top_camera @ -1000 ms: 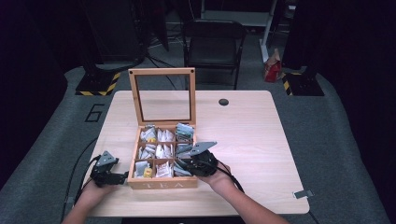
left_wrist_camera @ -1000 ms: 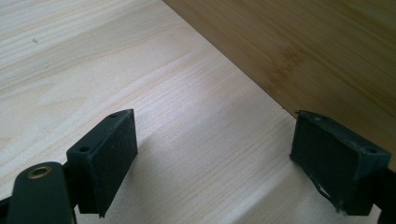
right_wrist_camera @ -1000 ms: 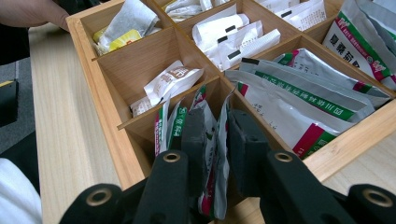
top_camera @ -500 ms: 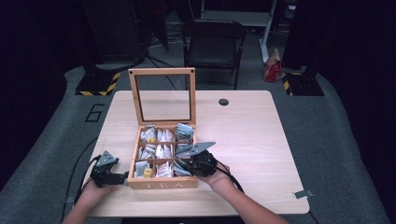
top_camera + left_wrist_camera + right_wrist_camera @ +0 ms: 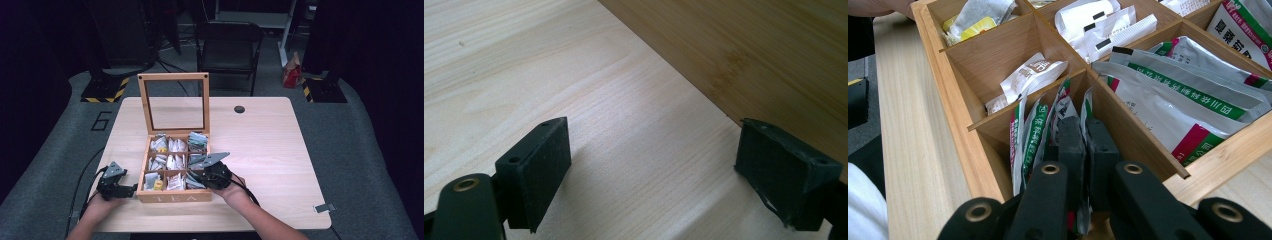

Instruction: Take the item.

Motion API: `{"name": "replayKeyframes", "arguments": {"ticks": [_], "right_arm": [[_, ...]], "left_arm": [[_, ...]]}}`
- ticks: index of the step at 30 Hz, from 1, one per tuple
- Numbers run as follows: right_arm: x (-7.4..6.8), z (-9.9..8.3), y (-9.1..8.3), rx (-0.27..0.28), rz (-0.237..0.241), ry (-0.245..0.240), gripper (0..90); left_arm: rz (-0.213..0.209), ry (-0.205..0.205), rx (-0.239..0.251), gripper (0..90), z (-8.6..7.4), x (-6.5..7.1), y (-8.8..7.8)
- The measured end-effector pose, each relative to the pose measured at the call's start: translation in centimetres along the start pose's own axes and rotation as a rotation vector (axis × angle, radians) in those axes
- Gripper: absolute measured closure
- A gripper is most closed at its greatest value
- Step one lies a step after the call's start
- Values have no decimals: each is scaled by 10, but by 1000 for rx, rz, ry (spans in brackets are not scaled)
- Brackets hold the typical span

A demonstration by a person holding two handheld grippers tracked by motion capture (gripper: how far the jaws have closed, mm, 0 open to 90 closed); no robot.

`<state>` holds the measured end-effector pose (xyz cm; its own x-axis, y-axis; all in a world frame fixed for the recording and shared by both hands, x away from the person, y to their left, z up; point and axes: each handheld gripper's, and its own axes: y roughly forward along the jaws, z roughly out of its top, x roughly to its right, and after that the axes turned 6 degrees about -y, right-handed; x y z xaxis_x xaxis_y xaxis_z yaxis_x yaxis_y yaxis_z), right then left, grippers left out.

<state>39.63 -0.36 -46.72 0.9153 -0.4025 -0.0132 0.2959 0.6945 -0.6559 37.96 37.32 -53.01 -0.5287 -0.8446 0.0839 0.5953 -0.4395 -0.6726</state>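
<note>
The right gripper (image 5: 1085, 131), low in the frame, has just been closing; its jaws now pinch a green-and-white sachet (image 5: 1087, 107) in the box's (image 5: 955, 132) near compartment, other sachets (image 5: 1035, 132) packed beside it. The left gripper (image 5: 654, 172) rests wide open on the table (image 5: 574, 65), just beside the box's wall (image 5: 749, 50).

A pale wood table (image 5: 280, 150) with rounded corners takes up the middle of the high view. A wooden tea box (image 5: 172, 196) stands directly on it at lower centre, its lid upright. A small dark round disc (image 5: 239, 109) sits near the table's far edge, and a small grey piece (image 5: 320, 208) lies at its lower right corner.
</note>
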Motion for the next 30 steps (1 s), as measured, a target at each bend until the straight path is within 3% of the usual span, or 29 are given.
{"name": "replayKeyframes", "arguments": {"ticks": [16,30], "right_arm": [[-1,1,-1,1,7,-1,900],[-2,14,-16,35,30,-5,900]], "left_arm": [[0,2,-1,140,0,0,0],[0,1,0,140,0,0,0]]}}
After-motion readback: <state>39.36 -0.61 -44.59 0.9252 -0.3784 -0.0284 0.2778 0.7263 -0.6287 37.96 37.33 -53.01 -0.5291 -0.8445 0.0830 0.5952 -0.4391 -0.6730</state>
